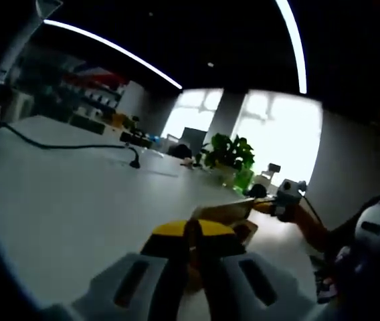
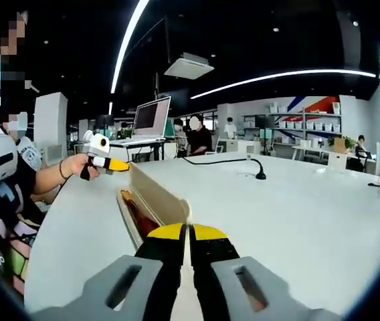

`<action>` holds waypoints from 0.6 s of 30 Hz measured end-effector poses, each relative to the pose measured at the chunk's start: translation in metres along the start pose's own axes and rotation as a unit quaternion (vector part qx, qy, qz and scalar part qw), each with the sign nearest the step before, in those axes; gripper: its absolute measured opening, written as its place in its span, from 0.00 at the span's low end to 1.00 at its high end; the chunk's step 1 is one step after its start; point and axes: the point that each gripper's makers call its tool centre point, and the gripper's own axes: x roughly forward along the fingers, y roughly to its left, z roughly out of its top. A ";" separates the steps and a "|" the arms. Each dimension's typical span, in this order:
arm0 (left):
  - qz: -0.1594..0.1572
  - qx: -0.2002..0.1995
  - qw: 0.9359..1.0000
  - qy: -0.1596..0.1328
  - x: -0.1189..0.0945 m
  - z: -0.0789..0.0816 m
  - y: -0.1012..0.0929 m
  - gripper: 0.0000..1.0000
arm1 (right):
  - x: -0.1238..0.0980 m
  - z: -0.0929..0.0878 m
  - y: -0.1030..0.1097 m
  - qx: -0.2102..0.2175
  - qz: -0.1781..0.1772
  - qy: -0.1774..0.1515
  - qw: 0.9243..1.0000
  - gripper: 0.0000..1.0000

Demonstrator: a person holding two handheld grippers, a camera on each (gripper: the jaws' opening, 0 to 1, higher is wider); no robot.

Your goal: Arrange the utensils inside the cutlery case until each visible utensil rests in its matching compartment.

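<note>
A wooden cutlery case (image 2: 155, 195) lies on the white table (image 2: 297, 221), its lid standing up on edge. The inside (image 2: 134, 206) looks dark reddish-brown, and no utensil can be made out. My right gripper (image 2: 188, 233) is shut, its yellow tips right at the case's near end. My left gripper (image 2: 113, 164), held in a hand, reaches the far end of the lid. In the left gripper view my left gripper (image 1: 193, 231) is shut just in front of the case (image 1: 222, 211), with the right gripper (image 1: 285, 198) beyond it. Whether either grips the wood is hidden.
A black cable (image 1: 76, 146) with a plug (image 2: 260, 175) runs across the table. A potted plant (image 1: 229, 152) stands at the far edge. A laptop (image 2: 151, 117) on a stand and a seated person (image 2: 199, 139) are behind. The holder's arm (image 2: 49, 179) is at left.
</note>
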 end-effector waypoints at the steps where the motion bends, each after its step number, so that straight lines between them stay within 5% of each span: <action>1: 0.000 0.000 1.000 0.000 0.000 -0.001 0.000 0.04 | 0.000 0.000 0.001 -0.003 0.002 -0.001 1.000 0.01; 18: -0.008 -0.006 1.000 -0.001 -0.004 -0.007 -0.006 0.04 | -0.002 0.000 0.006 -0.023 0.011 -0.011 1.000 0.02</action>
